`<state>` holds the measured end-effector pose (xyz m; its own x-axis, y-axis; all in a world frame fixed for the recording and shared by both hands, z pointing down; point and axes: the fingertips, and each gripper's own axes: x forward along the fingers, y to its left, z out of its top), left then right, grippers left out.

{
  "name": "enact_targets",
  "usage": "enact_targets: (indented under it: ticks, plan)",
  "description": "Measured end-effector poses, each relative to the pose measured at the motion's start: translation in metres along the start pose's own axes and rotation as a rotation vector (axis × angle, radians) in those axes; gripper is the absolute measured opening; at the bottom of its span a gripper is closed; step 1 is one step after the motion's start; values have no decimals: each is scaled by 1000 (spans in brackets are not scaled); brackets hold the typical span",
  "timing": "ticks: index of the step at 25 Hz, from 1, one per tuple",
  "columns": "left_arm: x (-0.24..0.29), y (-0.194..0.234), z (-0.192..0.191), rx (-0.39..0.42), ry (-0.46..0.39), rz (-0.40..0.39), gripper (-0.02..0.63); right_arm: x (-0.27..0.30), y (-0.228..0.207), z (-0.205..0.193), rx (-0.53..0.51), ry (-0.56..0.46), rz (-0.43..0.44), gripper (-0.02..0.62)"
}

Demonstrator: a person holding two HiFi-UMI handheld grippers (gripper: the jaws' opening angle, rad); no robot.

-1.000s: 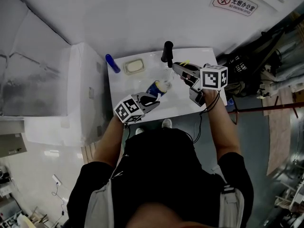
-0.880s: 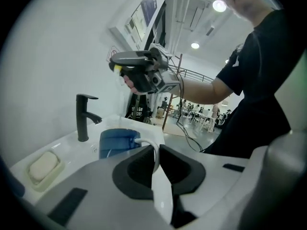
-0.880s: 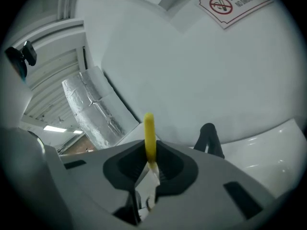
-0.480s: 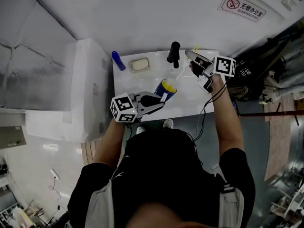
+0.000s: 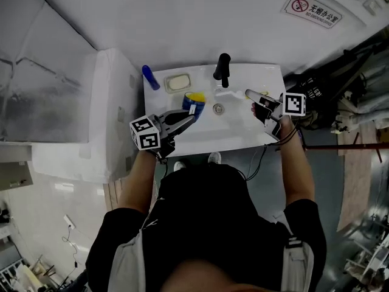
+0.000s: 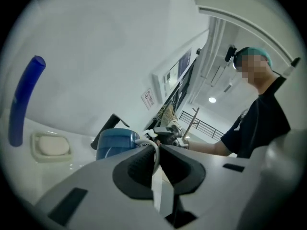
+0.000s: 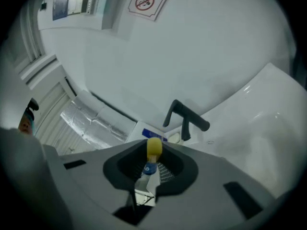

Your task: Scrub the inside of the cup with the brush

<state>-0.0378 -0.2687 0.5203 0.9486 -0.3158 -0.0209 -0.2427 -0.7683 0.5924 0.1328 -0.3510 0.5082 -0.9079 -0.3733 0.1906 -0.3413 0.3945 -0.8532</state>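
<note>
- The left gripper is clamped on the cup. Its own view shows the jaws pinched on a thin white curved piece at the cup's side, probably the handle, with the blue body just beyond the tips.
- The cup hangs over the left part of the white sink, near the soap dish. It is tilted, so its yellow inside faces up and towards the wall.
- The right gripper is closed on the brush. The yellow head sticks out past the jaws, and a blue collar and pale handle sit between them.
- Brush and cup are well apart. The brush is over the right side of the basin and the cup over the left, with the drain and the black faucet between them.
- Nothing is inside the cup and no bristles touch it, so I judge that no scrubbing is going on at this moment.
- The pictures do not show whether the inside is already clean — no foam, water or dirt can be made out.
- Both tools are firmly in hand, so that much is done. What is left, as I judge it, is to bring the brush head across into the cup's mouth and work it round the wall and bottom.
</note>
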Motion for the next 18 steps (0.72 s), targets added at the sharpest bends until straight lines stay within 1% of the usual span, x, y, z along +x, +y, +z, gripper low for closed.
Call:
enact_targets:
  ticks: [3,6,8,12,15,18]
  plan:
    - [1,9,-4,37,56,38,48,1,30,-18,-39,50,42,54]
    - [5,13,-8,57,88,43,47,4,45,-17,-141,67,3,55]
    - [9,11,-11,71,111,37,46,8,58,-9,-195,60,-6,55]
    - [20,6,-23,110,193,26,44,23,77,5,-271,52,10,55]
    - [22,1,-35,137,259,10,44,39,85,7,-310,77,19,55]
    - [25,-9,-48,166,325,-26,44,54,89,10,-339,85,22,55]
